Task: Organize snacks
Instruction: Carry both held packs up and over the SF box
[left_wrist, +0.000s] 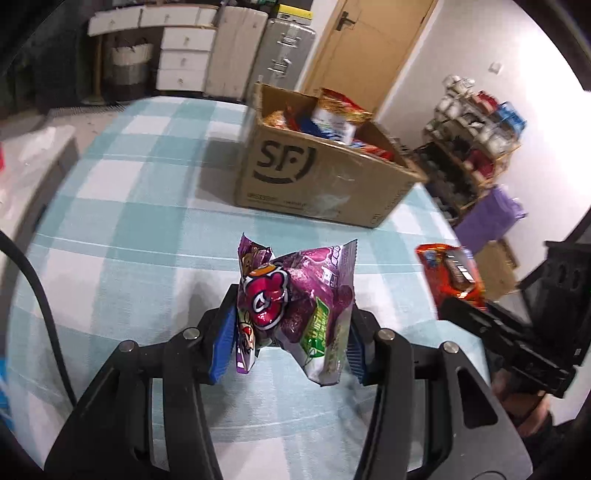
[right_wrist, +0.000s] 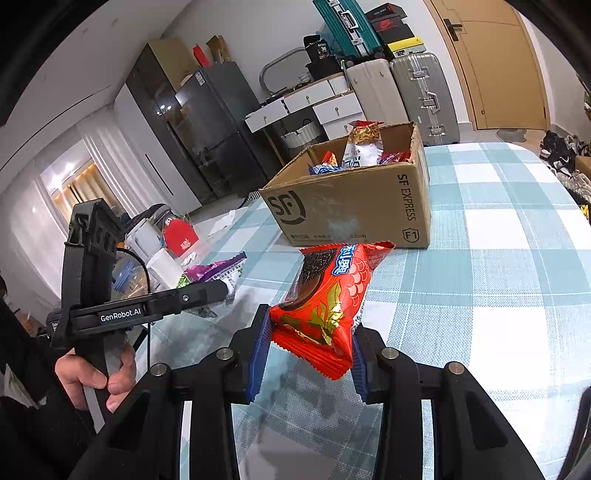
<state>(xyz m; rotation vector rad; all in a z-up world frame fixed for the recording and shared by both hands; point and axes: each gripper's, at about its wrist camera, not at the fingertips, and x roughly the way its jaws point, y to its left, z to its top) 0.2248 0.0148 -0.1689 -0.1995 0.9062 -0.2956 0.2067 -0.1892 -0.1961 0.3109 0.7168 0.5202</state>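
Claws (left_wrist: 291, 332) (right_wrist: 308, 350) gripping packets (left_wrist: 295, 302) (right_wrist: 325, 306), bare tablecloth (left_wrist: 147, 221) before box (left_wrist: 317, 177)

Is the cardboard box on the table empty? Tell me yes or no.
No: in the right wrist view the cardboard box stands open on the table with several snack packets sticking up inside it.

A silver suitcase (right_wrist: 424, 96) and a beige suitcase (right_wrist: 373, 92) stand upright side by side near a wooden door (right_wrist: 491, 62). White drawers (left_wrist: 184, 59) sit left of them, a dark glass-fronted cabinet (right_wrist: 207, 125) stands further left, and a cluttered shoe rack (left_wrist: 465, 147) lines the wall.
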